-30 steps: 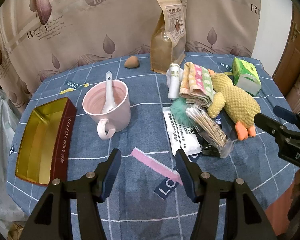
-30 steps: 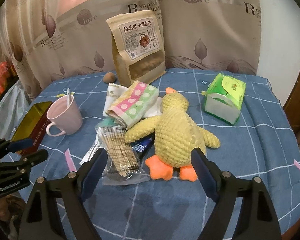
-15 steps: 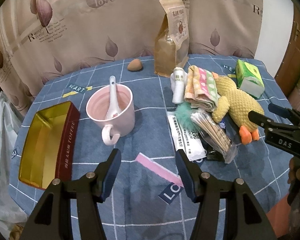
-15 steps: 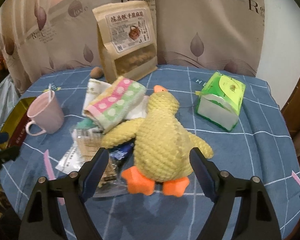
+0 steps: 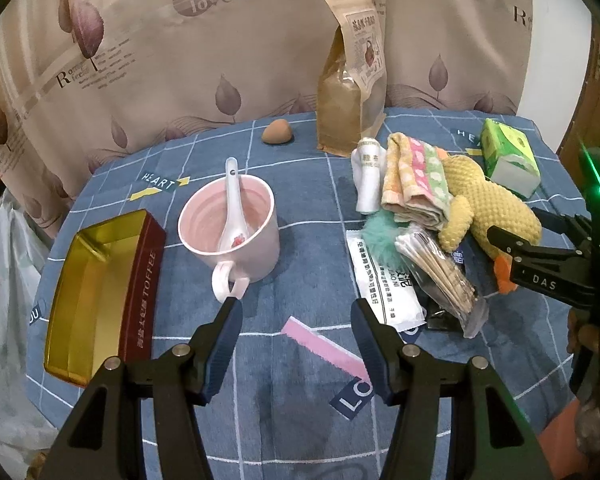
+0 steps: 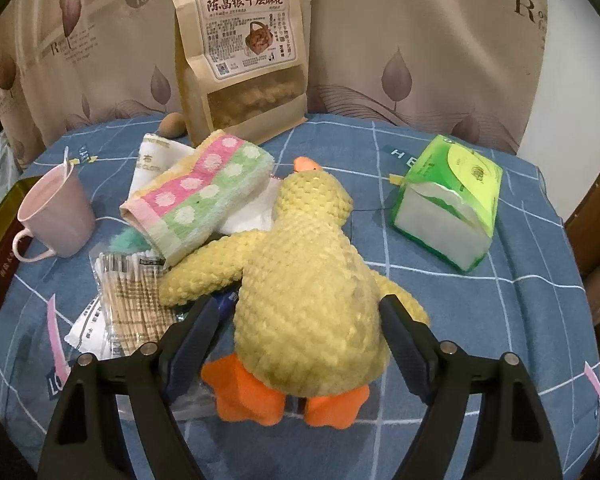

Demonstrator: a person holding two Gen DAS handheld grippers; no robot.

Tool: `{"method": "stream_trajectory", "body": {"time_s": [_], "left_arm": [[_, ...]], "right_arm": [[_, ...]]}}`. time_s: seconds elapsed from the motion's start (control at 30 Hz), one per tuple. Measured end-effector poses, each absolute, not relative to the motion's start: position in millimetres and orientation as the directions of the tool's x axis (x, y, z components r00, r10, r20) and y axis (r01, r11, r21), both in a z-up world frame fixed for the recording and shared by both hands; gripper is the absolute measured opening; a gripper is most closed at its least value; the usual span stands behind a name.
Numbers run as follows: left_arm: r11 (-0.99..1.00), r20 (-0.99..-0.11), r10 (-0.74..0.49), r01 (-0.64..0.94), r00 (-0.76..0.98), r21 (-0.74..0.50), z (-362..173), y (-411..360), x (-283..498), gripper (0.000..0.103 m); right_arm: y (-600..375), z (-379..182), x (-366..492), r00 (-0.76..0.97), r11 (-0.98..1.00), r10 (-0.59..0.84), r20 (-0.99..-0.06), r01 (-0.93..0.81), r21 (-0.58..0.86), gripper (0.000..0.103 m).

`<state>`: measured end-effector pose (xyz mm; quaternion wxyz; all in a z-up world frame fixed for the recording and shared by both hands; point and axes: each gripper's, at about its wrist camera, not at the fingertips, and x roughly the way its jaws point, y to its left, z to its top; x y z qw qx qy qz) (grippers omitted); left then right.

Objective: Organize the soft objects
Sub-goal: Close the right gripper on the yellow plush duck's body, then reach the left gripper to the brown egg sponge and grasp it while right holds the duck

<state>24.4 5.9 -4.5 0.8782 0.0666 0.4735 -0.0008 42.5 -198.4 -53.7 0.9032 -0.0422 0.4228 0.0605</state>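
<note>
A yellow plush duck (image 6: 304, 280) with orange feet lies face down on the blue checked tablecloth; it also shows in the left wrist view (image 5: 496, 208). My right gripper (image 6: 300, 312) is open, its fingers on either side of the duck's lower body, apart from it. A folded pink, green and yellow towel (image 6: 200, 196) rests against the duck's left wing, on a white cloth (image 6: 152, 160). A teal fluffy thing (image 5: 380, 232) lies beneath the towel. My left gripper (image 5: 296, 320) is open and empty above the cloth, in front of the pink mug (image 5: 232, 232).
A gold and red toffee tin (image 5: 100, 292) stands open at left. A brown snack bag (image 6: 240, 56) stands at the back. A green tissue pack (image 6: 452, 204) lies at right. Cotton swabs (image 5: 440, 272) and a white packet (image 5: 384, 284) lie beside the duck. A brown sponge (image 5: 277, 133) lies at the back.
My right gripper has moved forward and now straddles the duck's body. The left gripper has drawn back slightly; nothing on the table has moved.
</note>
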Motion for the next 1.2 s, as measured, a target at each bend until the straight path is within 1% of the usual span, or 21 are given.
{"method": "stream_trajectory", "body": {"time_s": [0.27, 0.33, 0.5, 0.7, 0.87, 0.97, 1.0, 1.07, 1.2], "left_arm": [[0.989, -0.835, 0.070, 0.070, 0.545, 0.128, -7, 3, 29, 0.058], [0.989, -0.836, 0.070, 0.073, 0.544, 0.131, -7, 2, 30, 0.058], [0.987, -0.837, 0.072, 0.084, 0.542, 0.140, -6, 2, 36, 0.058], [0.988, -0.838, 0.037, 0.106, 0.545, 0.113, 9, 13, 56, 0.058], [0.986, -0.816, 0.039, 0.108, 0.577, 0.123, 29, 35, 93, 0.058], [0.986, -0.821, 0.020, 0.123, 0.571, 0.109, 36, 48, 128, 0.058], [0.985, -0.827, 0.002, 0.143, 0.562, 0.100, 37, 51, 140, 0.058], [0.984, -0.832, 0.008, 0.144, 0.554, 0.106, 35, 56, 163, 0.058], [0.971, -0.852, -0.042, 0.224, 0.521, 0.089, 22, 53, 208, 0.058]], "right_arm": [[-200, -59, 52, 0.634, 0.990, 0.069, -0.770, -0.142, -0.028, 0.079], [-201, -61, 54, 0.633, 0.990, 0.066, -0.771, -0.140, -0.030, 0.074], [-203, -67, 60, 0.635, 0.991, 0.058, -0.770, -0.129, -0.032, 0.072], [-208, -71, 58, 0.660, 0.993, 0.074, -0.748, -0.120, -0.008, 0.064], [-211, -73, 55, 0.688, 0.994, 0.082, -0.721, -0.107, 0.011, 0.063], [-212, -74, 53, 0.700, 0.995, 0.083, -0.709, -0.101, 0.017, 0.063], [-211, -75, 52, 0.704, 0.995, 0.080, -0.706, -0.100, 0.013, 0.063], [-210, -75, 51, 0.712, 0.995, 0.075, -0.698, -0.098, 0.006, 0.063], [-210, -77, 49, 0.730, 0.996, 0.066, -0.680, -0.087, 0.003, 0.063]]}}
